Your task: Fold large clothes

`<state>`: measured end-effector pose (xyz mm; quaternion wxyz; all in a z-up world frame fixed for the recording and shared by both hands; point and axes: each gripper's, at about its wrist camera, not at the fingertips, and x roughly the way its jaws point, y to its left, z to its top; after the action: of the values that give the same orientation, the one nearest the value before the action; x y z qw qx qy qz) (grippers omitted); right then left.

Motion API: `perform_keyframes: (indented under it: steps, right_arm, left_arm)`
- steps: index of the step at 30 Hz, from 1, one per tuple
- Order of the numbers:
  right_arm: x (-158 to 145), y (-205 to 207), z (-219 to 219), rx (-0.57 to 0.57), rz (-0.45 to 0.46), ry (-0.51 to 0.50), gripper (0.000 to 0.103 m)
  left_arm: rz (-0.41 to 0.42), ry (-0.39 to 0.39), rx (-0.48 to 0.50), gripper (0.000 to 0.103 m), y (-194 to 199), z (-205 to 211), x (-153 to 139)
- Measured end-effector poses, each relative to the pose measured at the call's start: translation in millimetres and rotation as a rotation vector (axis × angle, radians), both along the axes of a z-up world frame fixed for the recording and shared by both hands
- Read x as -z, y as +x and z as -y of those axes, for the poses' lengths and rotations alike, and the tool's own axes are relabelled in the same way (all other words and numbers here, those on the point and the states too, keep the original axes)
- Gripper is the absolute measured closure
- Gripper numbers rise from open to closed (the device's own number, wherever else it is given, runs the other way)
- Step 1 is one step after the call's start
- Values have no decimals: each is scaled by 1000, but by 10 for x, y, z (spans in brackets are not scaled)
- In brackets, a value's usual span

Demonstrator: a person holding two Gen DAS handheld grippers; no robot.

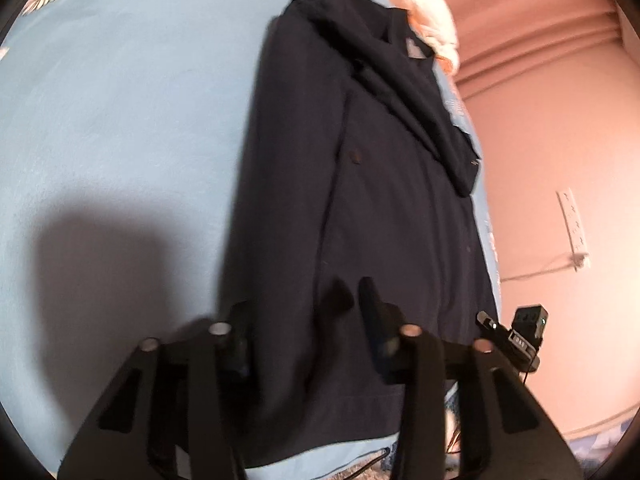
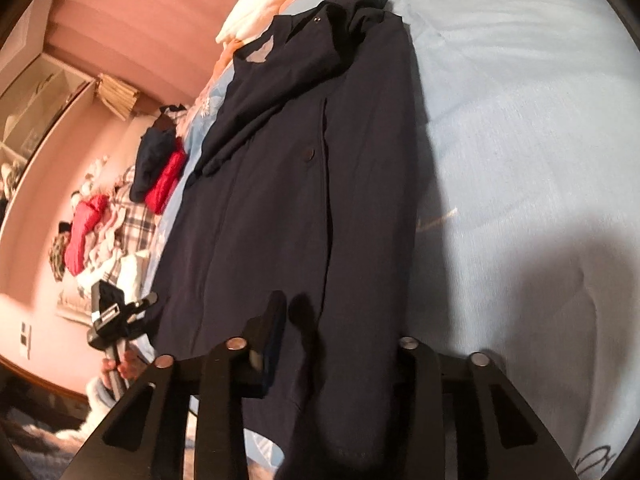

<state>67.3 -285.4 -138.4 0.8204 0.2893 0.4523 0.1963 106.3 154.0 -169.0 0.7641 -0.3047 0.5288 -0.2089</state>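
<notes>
Coat [image 1: 360, 208], dark navy, lies lengthwise on the blue bed [image 1: 120, 120]; left gripper [image 1: 304, 320] and right gripper [image 2: 336, 320] each pinch its hem.

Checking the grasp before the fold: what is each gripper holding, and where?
The left gripper and right gripper each pinch the dark coat at its bottom hem.

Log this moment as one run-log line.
left gripper: shut on coat hem | right gripper: shut on coat hem | coat: spread on blue bedsheet
</notes>
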Motion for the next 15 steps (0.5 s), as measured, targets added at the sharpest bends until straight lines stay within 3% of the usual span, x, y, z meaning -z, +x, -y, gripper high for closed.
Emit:
perform_keyframes:
  steps: [2, 3, 7, 11, 13, 15]
  right_arm:
    - [22, 56, 1, 16, -10, 0, 87]
    - [8, 80, -14, 19, -4, -3, 90]
    - [-213, 15, -59, 5, 95, 15, 95]
    - [-434, -91, 49, 33, 186, 70, 95]
    - [-511, -119, 68, 41, 215, 89, 96]
    - [-564, -146, 62, 44, 241, 110, 96]
  left_arm:
    - [-21, -36, -11, 96, 68, -8, 14]
    - [-21, -46, -10, 99, 86, 4, 1]
    - [75, -65, -15, 100, -25, 39, -279]
    - [188, -175, -66, 102, -167, -75, -588]
    - [236, -252, -60, 100, -203, -98, -731]
    - [267, -280, -33, 99, -232, -75, -822]
